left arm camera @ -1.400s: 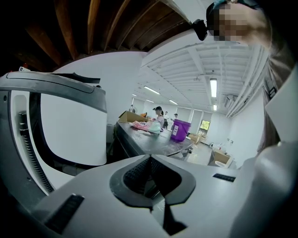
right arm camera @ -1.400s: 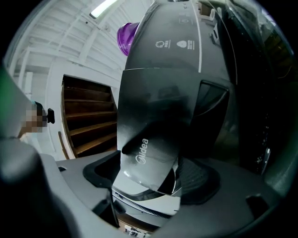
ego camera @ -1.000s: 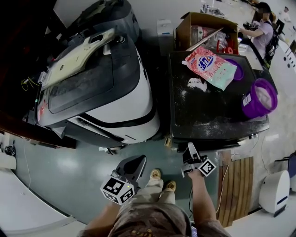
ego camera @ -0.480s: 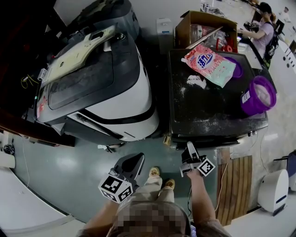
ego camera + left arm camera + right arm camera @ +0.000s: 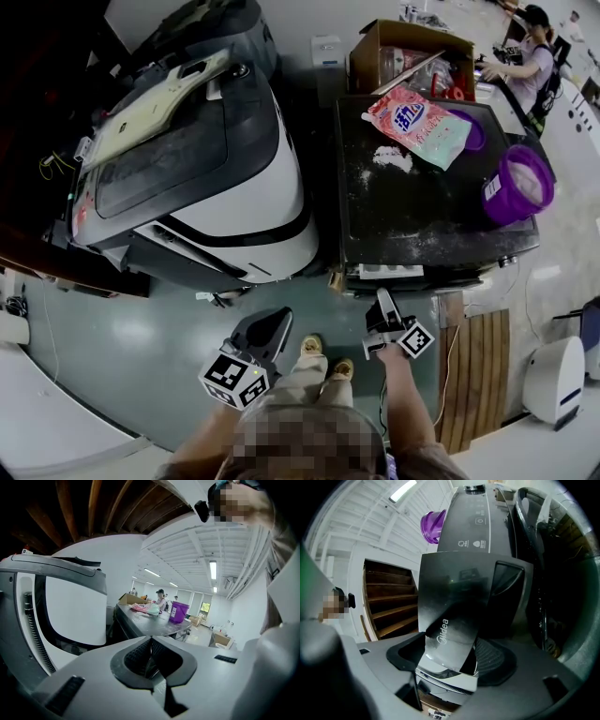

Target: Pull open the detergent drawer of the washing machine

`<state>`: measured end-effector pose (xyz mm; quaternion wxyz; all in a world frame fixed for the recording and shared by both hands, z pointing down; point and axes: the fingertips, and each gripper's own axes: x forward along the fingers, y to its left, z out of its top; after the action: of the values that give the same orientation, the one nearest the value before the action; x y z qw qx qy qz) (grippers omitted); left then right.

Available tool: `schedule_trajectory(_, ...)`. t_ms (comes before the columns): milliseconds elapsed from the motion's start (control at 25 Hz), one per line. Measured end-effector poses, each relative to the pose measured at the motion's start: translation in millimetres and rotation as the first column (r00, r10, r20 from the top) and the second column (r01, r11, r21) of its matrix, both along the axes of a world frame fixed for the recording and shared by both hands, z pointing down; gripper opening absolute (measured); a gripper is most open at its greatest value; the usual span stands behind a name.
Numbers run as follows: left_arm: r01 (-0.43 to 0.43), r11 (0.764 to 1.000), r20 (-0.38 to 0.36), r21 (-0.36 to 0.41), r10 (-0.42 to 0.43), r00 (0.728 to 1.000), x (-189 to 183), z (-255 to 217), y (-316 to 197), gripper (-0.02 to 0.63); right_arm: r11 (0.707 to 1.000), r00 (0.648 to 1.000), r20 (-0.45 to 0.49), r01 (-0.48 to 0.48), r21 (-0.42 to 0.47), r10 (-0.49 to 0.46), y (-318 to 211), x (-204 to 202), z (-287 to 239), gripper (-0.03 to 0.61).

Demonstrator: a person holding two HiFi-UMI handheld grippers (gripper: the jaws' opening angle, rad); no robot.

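Note:
The washing machine (image 5: 422,220) has a dark, dusty top and stands right of centre in the head view. Its detergent drawer (image 5: 392,272) juts a little from the front edge, showing a white strip of its inside. My right gripper (image 5: 382,307) is shut on the drawer's dark front panel (image 5: 454,602), which fills the space between the jaws (image 5: 450,656) in the right gripper view; the white drawer body shows beneath it. My left gripper (image 5: 270,326) hangs lower left over the floor, away from the machine. Its jaws (image 5: 151,656) are shut on nothing.
A pink detergent bag (image 5: 417,122) and a purple tub (image 5: 516,183) rest on the machine's top. A cardboard box (image 5: 403,52) stands behind it. A large white-and-black appliance (image 5: 244,197) stands to the left, wooden slats (image 5: 473,375) and a white bin (image 5: 553,380) lie right. A person (image 5: 534,52) is far back.
The drawer has slid out toward me, and its white inside now shows at the machine's front edge. My right gripper drew back with it. The left gripper stayed put.

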<state>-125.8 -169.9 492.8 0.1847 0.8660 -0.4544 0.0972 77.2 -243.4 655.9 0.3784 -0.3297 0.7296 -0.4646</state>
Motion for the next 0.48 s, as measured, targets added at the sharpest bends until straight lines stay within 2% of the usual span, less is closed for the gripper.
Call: schedule_trajectory(480, -0.027, 1.000, -0.007, 0.002, 0.027, 1.000, 12, 0, 10, 0.022, 1.000, 1.000, 0.006, 0.004, -0.002, -0.004, 29, 3, 2, 0.314)
